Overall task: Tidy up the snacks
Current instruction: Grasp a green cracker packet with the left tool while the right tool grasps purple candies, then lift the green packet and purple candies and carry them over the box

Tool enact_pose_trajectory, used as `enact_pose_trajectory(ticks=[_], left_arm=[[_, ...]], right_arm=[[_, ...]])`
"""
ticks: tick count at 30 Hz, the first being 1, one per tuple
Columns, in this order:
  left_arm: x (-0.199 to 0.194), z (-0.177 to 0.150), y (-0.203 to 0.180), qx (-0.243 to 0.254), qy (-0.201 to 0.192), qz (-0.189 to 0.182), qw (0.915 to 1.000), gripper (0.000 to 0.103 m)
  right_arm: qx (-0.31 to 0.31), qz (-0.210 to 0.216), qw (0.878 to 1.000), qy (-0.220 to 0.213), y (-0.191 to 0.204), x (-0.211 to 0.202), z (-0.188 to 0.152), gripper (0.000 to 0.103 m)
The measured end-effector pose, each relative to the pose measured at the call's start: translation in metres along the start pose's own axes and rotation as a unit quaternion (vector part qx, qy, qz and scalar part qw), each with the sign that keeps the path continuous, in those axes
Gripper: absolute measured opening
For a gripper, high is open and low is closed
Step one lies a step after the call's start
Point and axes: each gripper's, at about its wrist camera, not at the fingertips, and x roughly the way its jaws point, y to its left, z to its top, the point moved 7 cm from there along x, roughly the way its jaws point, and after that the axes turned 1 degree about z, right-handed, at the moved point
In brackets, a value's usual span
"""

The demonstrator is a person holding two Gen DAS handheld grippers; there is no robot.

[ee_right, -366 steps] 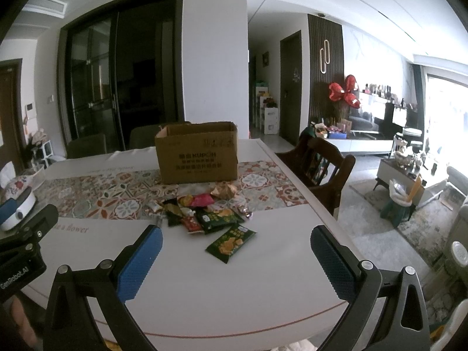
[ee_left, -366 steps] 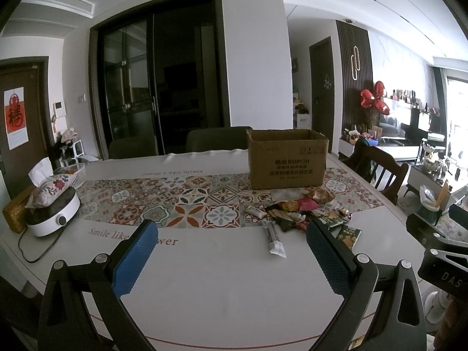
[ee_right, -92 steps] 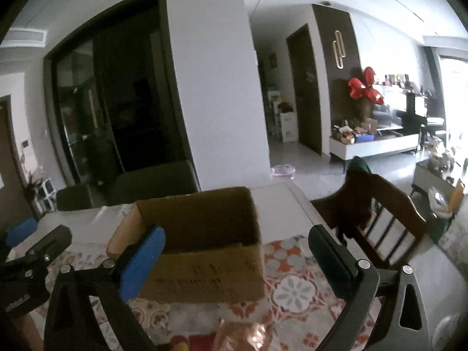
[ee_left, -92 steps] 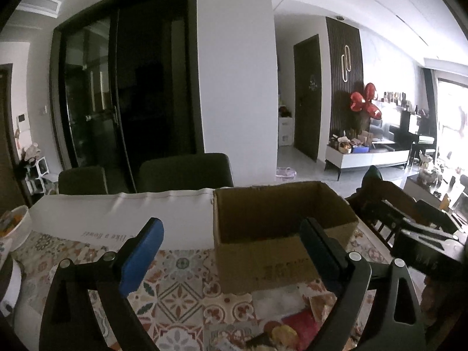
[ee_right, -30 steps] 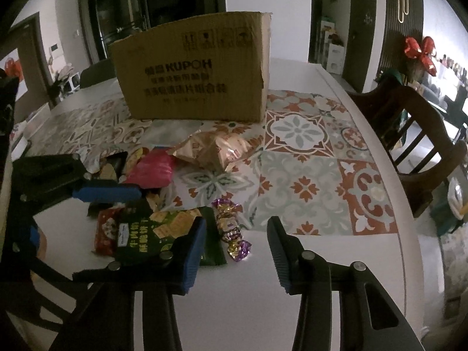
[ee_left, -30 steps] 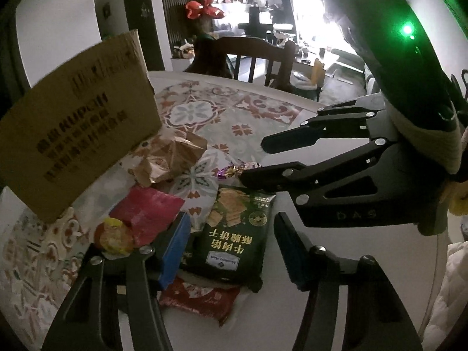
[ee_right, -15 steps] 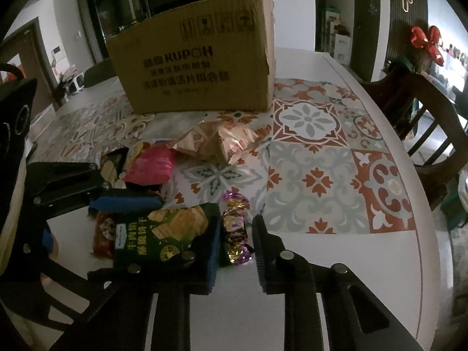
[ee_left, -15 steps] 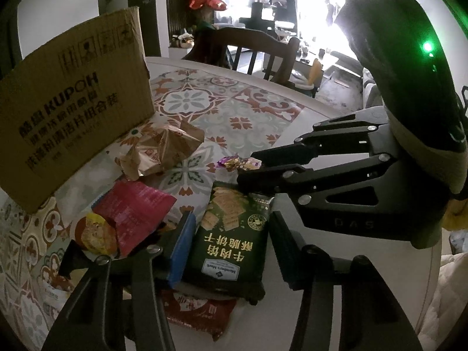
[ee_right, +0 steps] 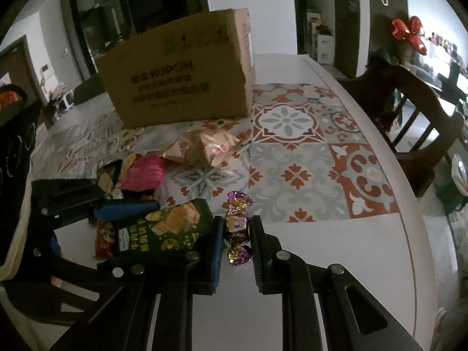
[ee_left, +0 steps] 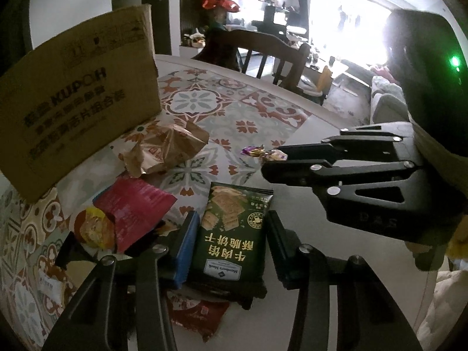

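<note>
While both tools sit low over the snack pile, the dark green rectangular foil cracker packet (ee_left: 232, 234) lies flat on the white tabletop (ee_right: 336, 239) between the left gripper (ee_left: 231, 244) fingers; its jaws have just been closing and the blue pad (ee_left: 185, 251) is at the packet's left edge, black finger at its right edge, so it looks clamped on the packet. Right gripper (ee_right: 236, 235) is closed on the purple-and-gold twisted-wrapper candy (ee_right: 237, 225), pads pressed on both sides of the middle piece, a second purple twist sticking out toward 12 o'clock. In the right wrist view the green packet sits at 9 o'clock of the candy, just beside it. Under the green packet's near end a red foil packet (ee_left: 196, 316) pokes out at 6 o'clock. At 10 o'clock of the green packet: crumpled magenta foil pouch (ee_left: 131, 210) with a yellow round-printed wrapper (ee_left: 92, 229) touching its left side. Farther out at 11 o'clock, a crinkled gold-brown foil bag (ee_left: 166, 149) on the red, grey and white patterned tile-print runner (ee_right: 295, 161). Behind that, at 11 to 12 o'clock, the brown cardboard box (ee_right: 181, 84) with black print stands upright on the runner. Dark wooden chair (ee_right: 409, 108) at the table's right edge, 2 o'clock.
</note>
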Motion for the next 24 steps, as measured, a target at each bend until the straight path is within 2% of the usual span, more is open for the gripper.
enact_pose_trajectory(ticks=[12,24], left_arm=[[-0.036,0.012,0.009,-0.057,-0.042,0.044,0.9965,0.045],[-0.094,0.024,0.027,-0.09,-0.105,0.097,0.9856,0.045]], right_arm=[[0.025,-0.001,0.999,-0.026,0.003,-0.025,0.003,0.019],[0.019,0.006,0.997,-0.076,0.027,-0.061,0.027,0.019]])
